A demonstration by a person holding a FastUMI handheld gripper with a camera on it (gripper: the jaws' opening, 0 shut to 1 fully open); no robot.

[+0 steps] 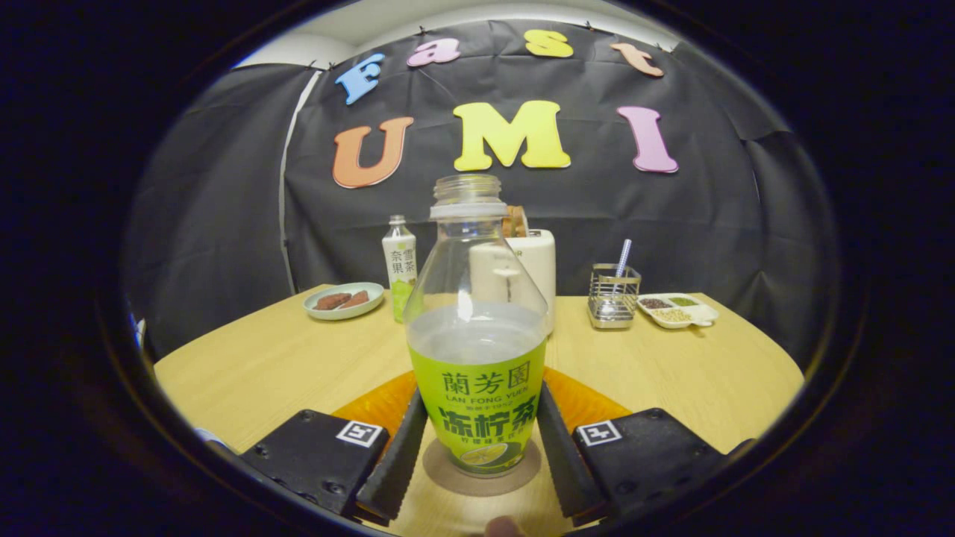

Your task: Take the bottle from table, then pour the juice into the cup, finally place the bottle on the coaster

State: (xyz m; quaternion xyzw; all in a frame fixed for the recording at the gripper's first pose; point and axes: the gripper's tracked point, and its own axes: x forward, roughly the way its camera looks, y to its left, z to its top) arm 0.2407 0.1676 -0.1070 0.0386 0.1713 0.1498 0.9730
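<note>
Both tongs (477, 440) flank bottle (477, 350) on coaster (448, 477); contact unclear; toaster (533, 261) half-hidden.

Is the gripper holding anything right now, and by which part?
The gripper clamps the uncapped bottle by its labelled lower body, a finger on each side, bottle standing on the coaster.

An uncapped juice bottle (477, 358) stands upright on a round coaster (481, 468) between the gripper (477, 455) fingers, which flank its sides closely. Directly beyond it stand a white toaster (533, 272) and a second bottle (399, 276). Bare tabletop (261, 373) lies open ahead to either side, before a plate (344, 301), a wire holder (613, 297) and a divided dish (677, 309).
</note>
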